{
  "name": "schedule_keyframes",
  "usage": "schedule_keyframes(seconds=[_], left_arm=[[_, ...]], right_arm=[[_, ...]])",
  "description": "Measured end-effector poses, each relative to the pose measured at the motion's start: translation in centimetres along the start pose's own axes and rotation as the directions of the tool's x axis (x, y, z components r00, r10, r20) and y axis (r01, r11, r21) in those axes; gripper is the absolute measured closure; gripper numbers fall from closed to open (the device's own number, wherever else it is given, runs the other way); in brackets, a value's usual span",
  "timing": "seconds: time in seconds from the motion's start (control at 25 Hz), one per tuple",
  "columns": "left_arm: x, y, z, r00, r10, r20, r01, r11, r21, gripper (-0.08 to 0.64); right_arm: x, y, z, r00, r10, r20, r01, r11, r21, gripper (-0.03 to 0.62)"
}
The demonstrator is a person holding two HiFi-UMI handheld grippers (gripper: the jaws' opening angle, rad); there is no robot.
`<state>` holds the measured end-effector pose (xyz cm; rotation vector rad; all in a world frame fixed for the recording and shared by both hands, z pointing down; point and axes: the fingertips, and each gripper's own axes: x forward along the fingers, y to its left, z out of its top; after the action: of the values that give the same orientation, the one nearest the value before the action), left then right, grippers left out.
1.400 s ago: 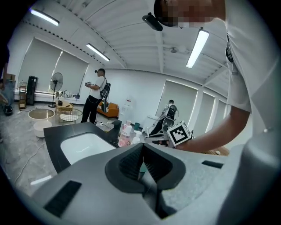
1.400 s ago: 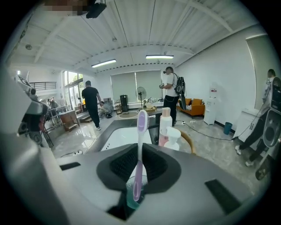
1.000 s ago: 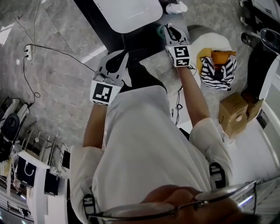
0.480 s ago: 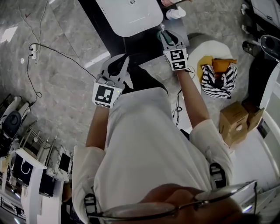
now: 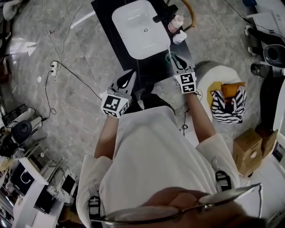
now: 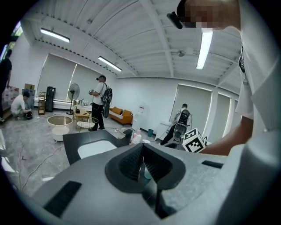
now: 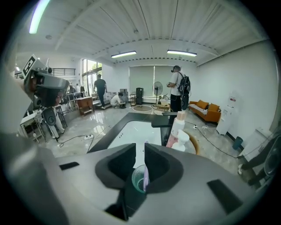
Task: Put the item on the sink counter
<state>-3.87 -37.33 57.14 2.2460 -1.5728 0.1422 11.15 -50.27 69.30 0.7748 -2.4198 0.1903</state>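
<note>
At the black counter [image 5: 103, 12], before its white basin [image 5: 138, 26], our left gripper [image 5: 131, 74] is closed on nothing while our right gripper [image 5: 171, 55] clamps the cup [image 7: 139, 178] above the near right corner. We should lower it level, clear of the bottles [image 5: 177, 26], then release.

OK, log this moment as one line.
left gripper: shut, empty | right gripper: shut on green cup | cup: over black counter, beside white basin

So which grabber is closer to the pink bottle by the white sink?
The right. The right gripper, holding a green see-through cup, hangs just short of the pink bottle. The left gripper is farther away, off the white sink's near left corner.
</note>
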Motion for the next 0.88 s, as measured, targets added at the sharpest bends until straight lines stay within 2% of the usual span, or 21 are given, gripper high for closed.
schedule_keyframes(seconds=[0.36,0.6,0.88], left_arm=[[-4.5,0.0,0.6,0.999,-0.044,0.011,0.044,0.998,0.045,0.555],[-8.2,-0.8,1.0,0.990,-0.144,0.014,0.142,0.987,0.080,0.555],[-13.7,-2.0,1.5,0.965,-0.261,0.010,0.258,0.958,0.126,0.555]], right_arm=[[-7.3,3.1,4.0,0.991,-0.081,0.104,0.071,0.993,0.095,0.560],[-12.5,7.1,6.0,0.972,-0.179,0.152,0.157,0.977,0.147,0.580],[-19.1,12.9,7.9,0.937,-0.285,0.204,0.236,0.944,0.232,0.586]])
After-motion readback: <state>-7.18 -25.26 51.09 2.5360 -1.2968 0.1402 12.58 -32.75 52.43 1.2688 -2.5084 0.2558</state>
